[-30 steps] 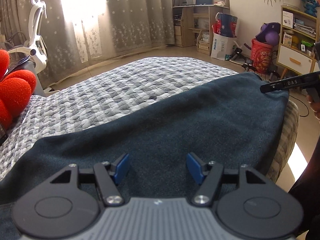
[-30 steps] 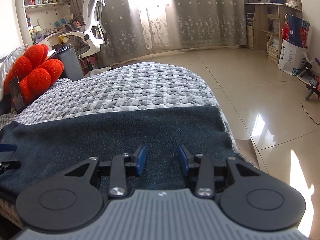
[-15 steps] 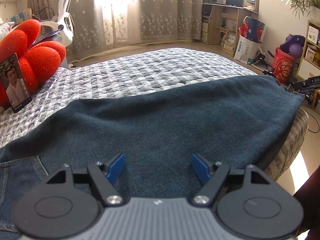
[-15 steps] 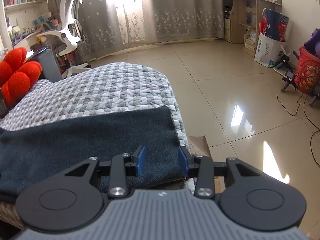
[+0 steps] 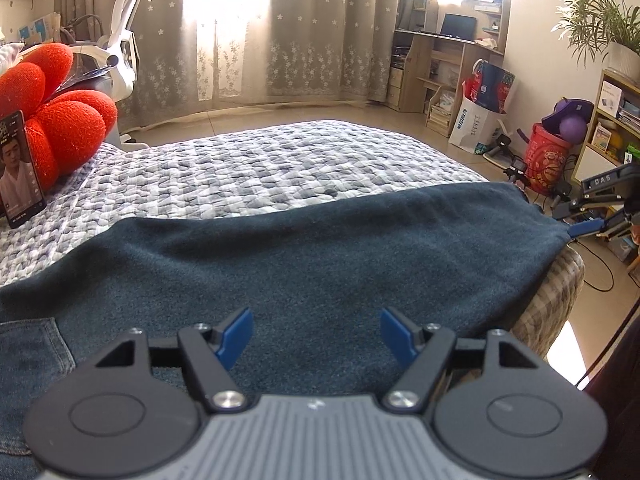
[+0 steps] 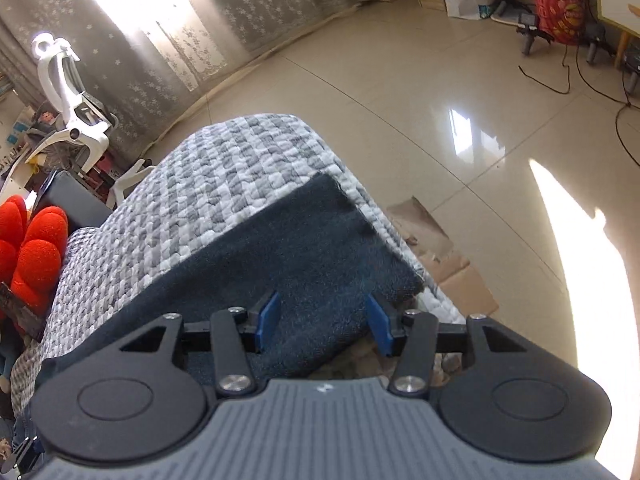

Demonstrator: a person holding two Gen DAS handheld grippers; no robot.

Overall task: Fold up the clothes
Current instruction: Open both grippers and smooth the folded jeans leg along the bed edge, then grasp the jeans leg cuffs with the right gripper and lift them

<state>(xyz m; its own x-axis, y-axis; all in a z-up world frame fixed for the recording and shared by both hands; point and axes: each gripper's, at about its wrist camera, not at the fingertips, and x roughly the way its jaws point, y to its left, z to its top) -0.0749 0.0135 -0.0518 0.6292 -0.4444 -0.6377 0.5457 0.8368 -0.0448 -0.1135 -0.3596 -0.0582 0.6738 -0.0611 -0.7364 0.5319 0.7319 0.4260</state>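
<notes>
A dark blue-grey cloth (image 5: pixel 320 248) lies spread across the near part of the bed, its right end hanging over the bed's end. My left gripper (image 5: pixel 316 332) is open just above the cloth's near edge, holding nothing. Blue jeans (image 5: pixel 28 356) lie under the cloth at the lower left. My right gripper (image 6: pixel 322 322) is open and tilted down over the cloth's right end (image 6: pixel 320 248), with fabric lying between its fingers. The left wrist view shows the right gripper (image 5: pixel 588 226) beside the cloth's far right corner.
The bed carries a grey-and-white quilt (image 5: pixel 280 164). A red flower cushion (image 5: pixel 60 120) and a propped phone (image 5: pixel 20 168) sit at its left. Flattened cardboard (image 6: pixel 456 276) lies on the tiled floor by the bed's end. Cables (image 6: pixel 576 80), a red bin (image 5: pixel 548 156) and shelves stand at the right.
My right gripper moved right along the cloth to its end and tipped downward. The left gripper's view swung right and lifted a little. Both stayed open.
</notes>
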